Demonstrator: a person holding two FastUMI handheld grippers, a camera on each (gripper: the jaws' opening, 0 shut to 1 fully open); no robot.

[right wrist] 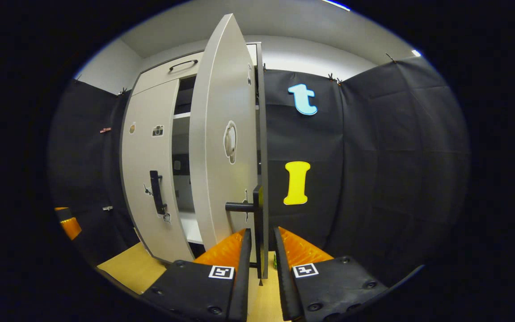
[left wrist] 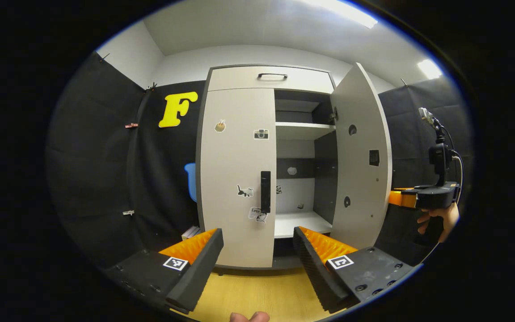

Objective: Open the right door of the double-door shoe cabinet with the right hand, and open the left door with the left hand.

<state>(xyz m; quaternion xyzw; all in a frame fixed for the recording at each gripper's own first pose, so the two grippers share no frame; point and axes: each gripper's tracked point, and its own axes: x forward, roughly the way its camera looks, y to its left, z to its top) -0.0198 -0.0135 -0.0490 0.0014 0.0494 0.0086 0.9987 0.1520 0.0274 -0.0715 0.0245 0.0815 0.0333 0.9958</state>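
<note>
While the right door [left wrist: 359,152] of the shoe cabinet [left wrist: 268,78] stands swung wide, its inner face turned toward the left gripper view, the left door [left wrist: 237,174] is flat shut, with small stickers on its front and its dark upright handle [left wrist: 265,191] near the inner edge. From where I stand the left gripper [left wrist: 257,250] is held back from that door, its fingers spread wide with nothing between them, and the handle sits well beyond their tips. Inside the open half I can see pale shelves [left wrist: 302,129] and a dark back panel. Off to the right, a hand [left wrist: 438,219] carries the right gripper [right wrist: 261,250] at the edge of the open door. In the right gripper view its fingers are drawn close on either side of the right door's handle [right wrist: 257,210], with the bar running between them; they look pressed against it. Pale wooden floor [left wrist: 257,290] lies below the cabinet
</note>
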